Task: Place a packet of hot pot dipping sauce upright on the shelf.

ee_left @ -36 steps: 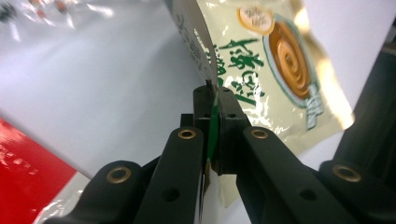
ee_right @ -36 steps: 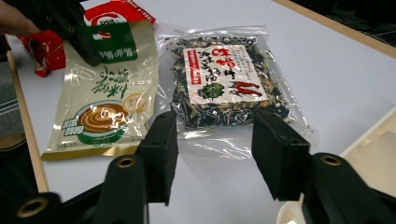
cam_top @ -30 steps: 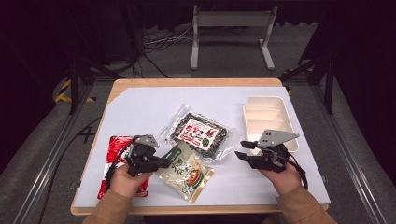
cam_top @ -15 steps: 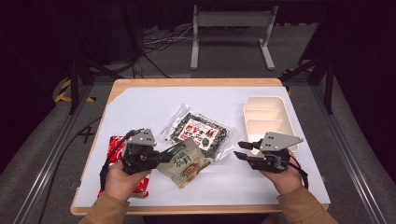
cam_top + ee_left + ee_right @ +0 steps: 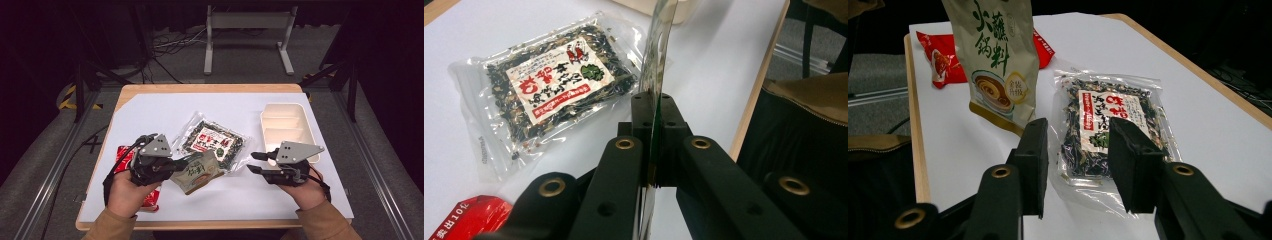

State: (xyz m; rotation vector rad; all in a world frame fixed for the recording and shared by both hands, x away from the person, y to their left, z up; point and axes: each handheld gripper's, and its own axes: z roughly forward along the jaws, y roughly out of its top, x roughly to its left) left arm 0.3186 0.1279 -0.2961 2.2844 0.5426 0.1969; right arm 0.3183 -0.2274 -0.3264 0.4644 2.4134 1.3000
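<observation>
L claw (image 5: 186, 161) clamped on tan soup pouch (image 5: 199, 172), lifted | R claw (image 5: 256, 162) jaws apart, empty | seaweed bag (image 5: 212, 141) between

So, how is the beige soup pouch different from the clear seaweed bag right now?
The beige soup pouch is lifted off the table, pinched in the left claw; the clear seaweed bag lies flat on the white tabletop, held by nothing. The pouch is opaque with printed art, while the bag shows its dark contents around a label. Both are sealed flat food packets.
</observation>
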